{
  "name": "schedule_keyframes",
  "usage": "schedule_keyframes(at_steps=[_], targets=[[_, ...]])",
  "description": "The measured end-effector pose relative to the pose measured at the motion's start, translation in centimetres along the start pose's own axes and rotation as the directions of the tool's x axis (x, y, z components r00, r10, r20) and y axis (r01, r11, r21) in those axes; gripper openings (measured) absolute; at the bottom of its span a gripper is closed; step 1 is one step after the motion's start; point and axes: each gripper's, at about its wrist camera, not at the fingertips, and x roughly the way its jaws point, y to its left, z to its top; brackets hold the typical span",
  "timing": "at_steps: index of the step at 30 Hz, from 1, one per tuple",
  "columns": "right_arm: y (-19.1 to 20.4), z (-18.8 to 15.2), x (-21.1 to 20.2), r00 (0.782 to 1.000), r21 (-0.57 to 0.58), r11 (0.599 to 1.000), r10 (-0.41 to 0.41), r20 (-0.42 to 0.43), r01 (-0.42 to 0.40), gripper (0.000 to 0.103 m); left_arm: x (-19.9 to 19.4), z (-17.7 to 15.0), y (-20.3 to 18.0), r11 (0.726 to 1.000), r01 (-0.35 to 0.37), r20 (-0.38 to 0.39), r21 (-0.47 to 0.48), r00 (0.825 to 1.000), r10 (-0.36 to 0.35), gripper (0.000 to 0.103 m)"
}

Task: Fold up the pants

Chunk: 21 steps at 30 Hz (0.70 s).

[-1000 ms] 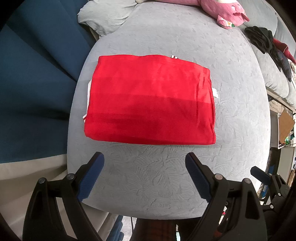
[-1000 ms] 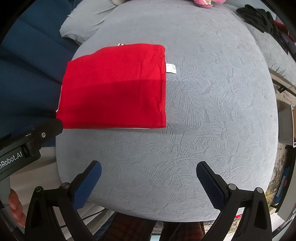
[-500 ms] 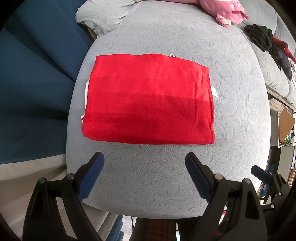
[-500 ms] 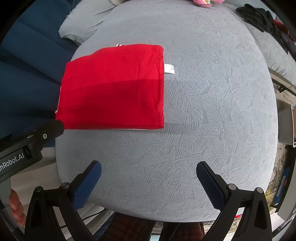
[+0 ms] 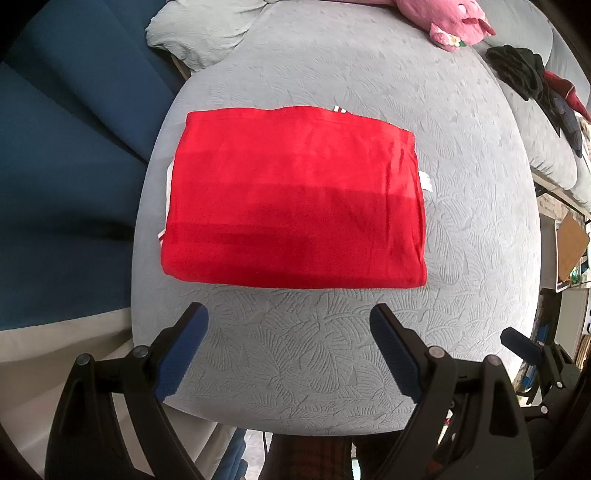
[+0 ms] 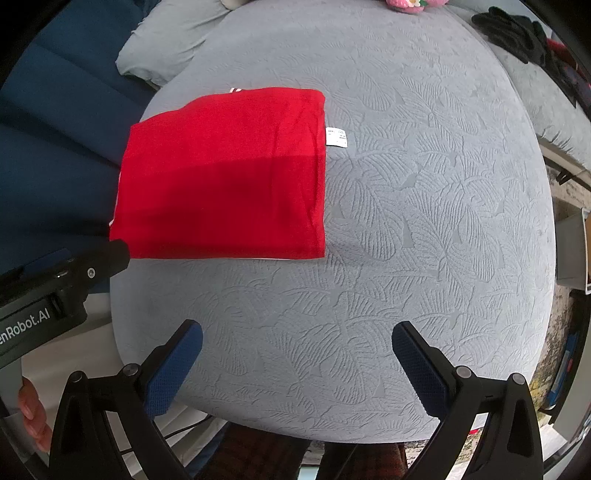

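A grey embossed cushion (image 5: 461,192) fills both views, blue fabric to its left. The pants (image 5: 295,206) lie on it as a flat red rectangle, slightly closer in the left view than 1 second ago. The left gripper (image 5: 286,354) and right gripper (image 6: 297,365) hover short of them, fingers spread and empty. The folding looks finished.

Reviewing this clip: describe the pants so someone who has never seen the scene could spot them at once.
Find the big grey leaf-embossed cushion; the pants lie flat on its left half, folded into a neat rectangle. They are the only bright red item there, with a small white label poking out at the right edge, unlike the pink plush toy and dark clothes farther back.
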Motion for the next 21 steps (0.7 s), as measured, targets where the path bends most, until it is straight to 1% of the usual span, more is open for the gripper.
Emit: schedule_keyframes(at_steps=[21], targets=[[-0.11, 0.12, 0.12, 1.000, 0.001, 1.000, 0.002, -0.004, -0.002, 0.101, 0.10, 0.15, -0.17, 1.000, 0.005, -0.006, 0.006, 1.000, -0.005, 0.087]])
